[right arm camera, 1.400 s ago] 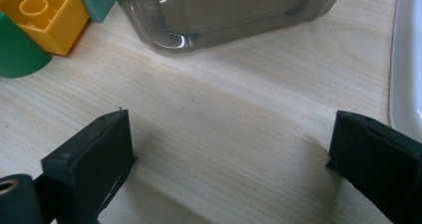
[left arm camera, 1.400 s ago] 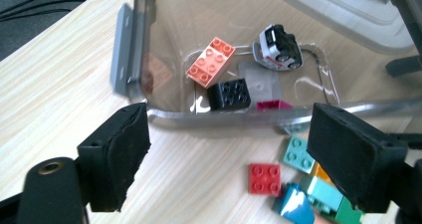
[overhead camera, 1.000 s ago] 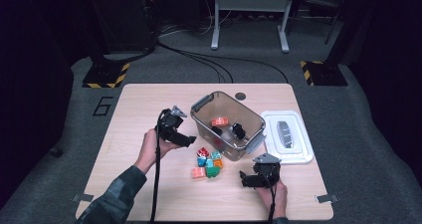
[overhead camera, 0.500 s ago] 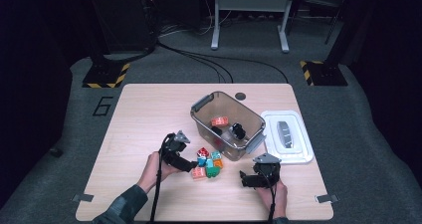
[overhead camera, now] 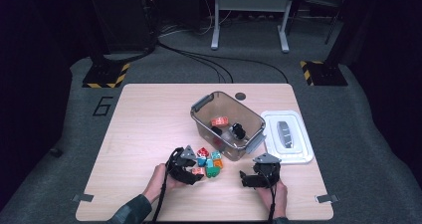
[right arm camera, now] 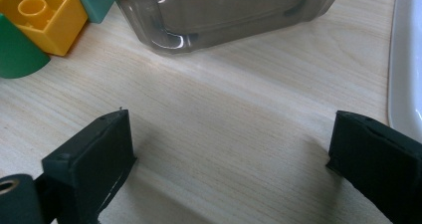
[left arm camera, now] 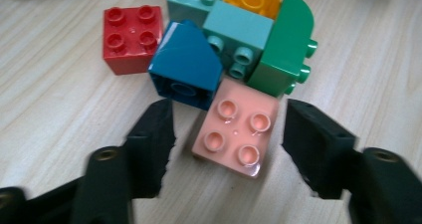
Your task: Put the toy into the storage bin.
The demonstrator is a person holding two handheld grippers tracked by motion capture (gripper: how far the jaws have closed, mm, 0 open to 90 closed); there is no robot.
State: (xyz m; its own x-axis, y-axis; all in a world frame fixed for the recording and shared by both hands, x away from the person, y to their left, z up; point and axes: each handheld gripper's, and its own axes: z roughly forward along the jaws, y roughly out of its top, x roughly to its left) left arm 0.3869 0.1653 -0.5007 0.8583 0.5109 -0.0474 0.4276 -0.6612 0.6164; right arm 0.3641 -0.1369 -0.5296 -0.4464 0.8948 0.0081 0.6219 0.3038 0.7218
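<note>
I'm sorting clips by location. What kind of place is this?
Probably a lab or recording studio, not a home: a lone wooden table on grey carpet, hazard-striped stand feet, cables trailing across the floor, and dark surroundings.
</note>
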